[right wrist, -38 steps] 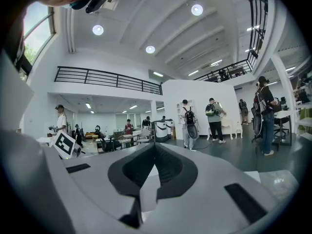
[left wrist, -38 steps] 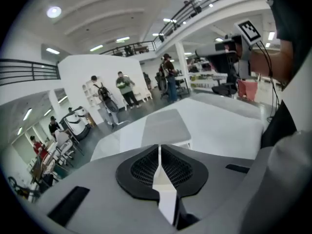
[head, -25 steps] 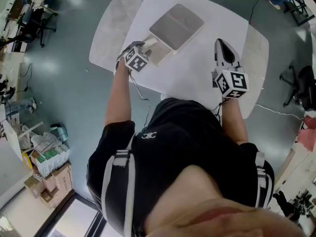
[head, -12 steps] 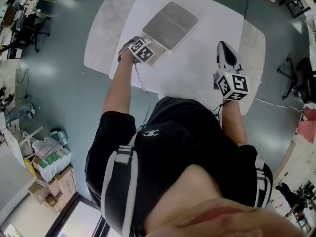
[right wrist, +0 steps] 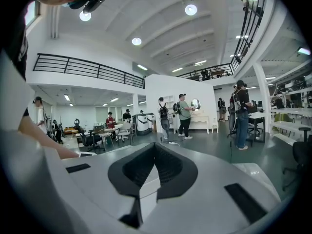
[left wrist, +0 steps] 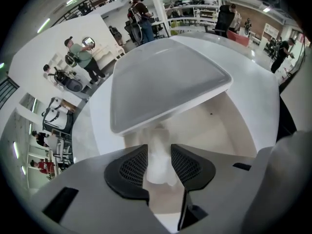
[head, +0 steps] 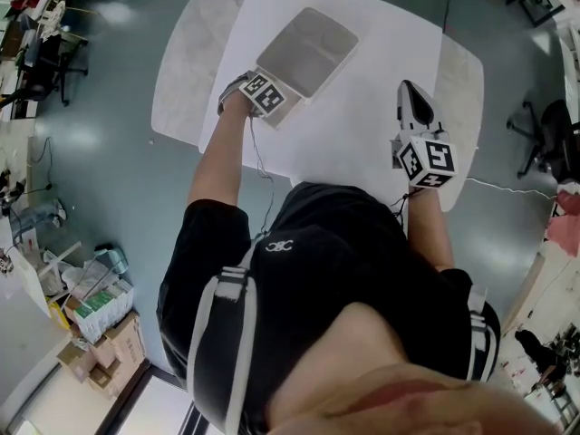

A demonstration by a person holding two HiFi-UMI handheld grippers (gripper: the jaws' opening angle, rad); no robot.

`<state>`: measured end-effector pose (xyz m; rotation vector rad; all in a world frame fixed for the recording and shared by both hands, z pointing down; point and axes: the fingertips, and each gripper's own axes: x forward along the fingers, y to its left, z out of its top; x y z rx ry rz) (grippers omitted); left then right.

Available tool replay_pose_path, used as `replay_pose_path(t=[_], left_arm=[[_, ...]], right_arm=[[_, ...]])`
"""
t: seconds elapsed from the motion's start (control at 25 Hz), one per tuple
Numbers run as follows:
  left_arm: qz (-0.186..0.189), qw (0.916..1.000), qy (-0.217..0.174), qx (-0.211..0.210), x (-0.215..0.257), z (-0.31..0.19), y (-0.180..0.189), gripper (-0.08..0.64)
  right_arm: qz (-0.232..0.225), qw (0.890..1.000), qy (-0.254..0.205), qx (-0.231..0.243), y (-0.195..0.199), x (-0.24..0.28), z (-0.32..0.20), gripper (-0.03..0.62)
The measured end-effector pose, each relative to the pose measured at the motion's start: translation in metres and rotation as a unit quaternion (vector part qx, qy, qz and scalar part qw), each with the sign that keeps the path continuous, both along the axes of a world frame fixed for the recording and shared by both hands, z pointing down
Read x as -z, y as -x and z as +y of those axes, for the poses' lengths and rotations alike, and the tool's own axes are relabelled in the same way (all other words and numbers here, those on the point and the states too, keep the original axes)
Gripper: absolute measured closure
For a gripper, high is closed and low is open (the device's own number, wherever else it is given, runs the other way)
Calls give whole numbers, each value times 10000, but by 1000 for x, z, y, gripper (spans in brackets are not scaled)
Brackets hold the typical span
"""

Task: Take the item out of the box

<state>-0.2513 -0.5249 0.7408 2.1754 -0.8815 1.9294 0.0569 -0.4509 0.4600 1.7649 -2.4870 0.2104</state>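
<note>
A box with a grey lid point(head: 306, 51) lies on the white table point(head: 381, 62). In the left gripper view the lid point(left wrist: 165, 82) stands tilted up over a white inside. My left gripper point(head: 272, 91) is at the box's near left edge. Its jaws point(left wrist: 158, 152) reach under the lid, and a white item point(left wrist: 157, 140) fills the gap between the pads, which press on both its sides. My right gripper point(head: 408, 89) hovers over the table's right side, apart from the box. It point(right wrist: 155, 147) is shut and holds nothing.
The table is a white top over a rounded marble one point(head: 181, 71), with grey floor around it. An office chair point(head: 548, 148) stands at the right. Cardboard boxes point(head: 100, 320) sit on the floor at the lower left. People stand far off in the hall.
My left gripper has moved forward and turned at the box's near edge, covering the white part that showed there before. The right gripper has hardly moved.
</note>
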Motion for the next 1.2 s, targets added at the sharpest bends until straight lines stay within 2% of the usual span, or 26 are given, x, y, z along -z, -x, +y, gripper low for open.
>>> replay_pose_path(t=[0.4,0.64,0.84,0.96,1.08,1.2], left_arm=[[-314,9993,159,-122,-16,-2,2,419],[-91,9993,355,-77,-10,9,-9,430],[237,9995,210,67,15,17,-13,430],[633,9974,-18,357,39,18,-14,430],[1194,9892,-392,753,72,18,-13,430],[1680,9759,-935,1035,108,16,-14,430]], right_arm=[[47,10000,17,-38,0,0,0,580],[35,10000,-12,-19,-5,2,-1,580],[29,10000,-31,82,0,0,-3,580],[20,9998,-52,166,5,2,-6,580],[24,9996,-83,267,11,4,-7,580],[31,9993,-112,355,15,5,-7,580]])
